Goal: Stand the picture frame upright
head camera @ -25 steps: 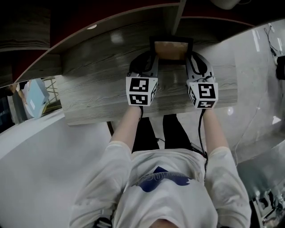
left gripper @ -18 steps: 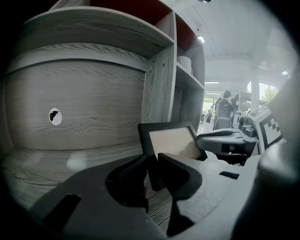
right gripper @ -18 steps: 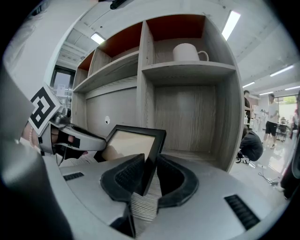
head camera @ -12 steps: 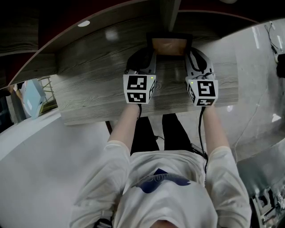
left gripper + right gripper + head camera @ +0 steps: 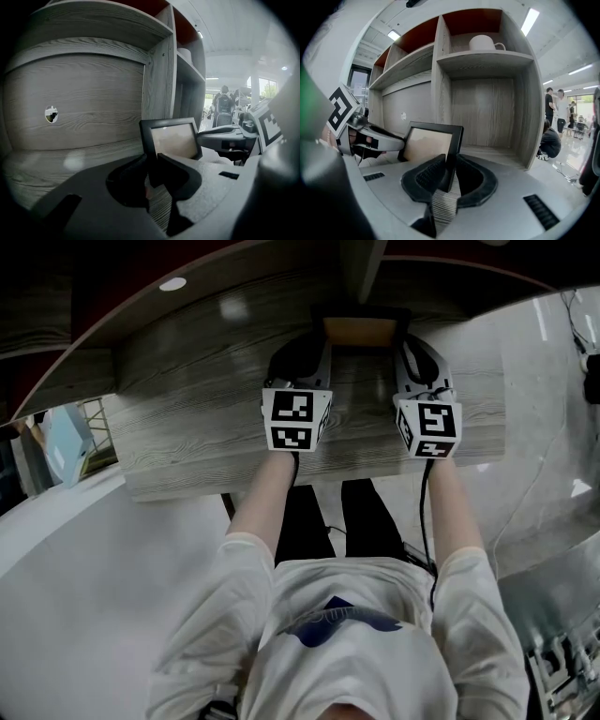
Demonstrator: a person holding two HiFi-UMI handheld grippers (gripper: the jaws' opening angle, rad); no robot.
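The black-rimmed, tan-faced rectangular picture frame (image 5: 360, 332) is standing near upright at the far side of the grey wood-grain desk (image 5: 187, 427). The left gripper (image 5: 151, 161) is clenching its left rail, and the right gripper (image 5: 449, 164), jaws just tightening, is clenching its right. The 2 grips are needing to stay level while its base is settling flat.

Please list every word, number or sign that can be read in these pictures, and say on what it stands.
No text can be read.
On the shirt: a dark print, too blurred to read.
On the left marker cube and the right marker cube: black square patterns, no letters.
On the picture frame: no writing.
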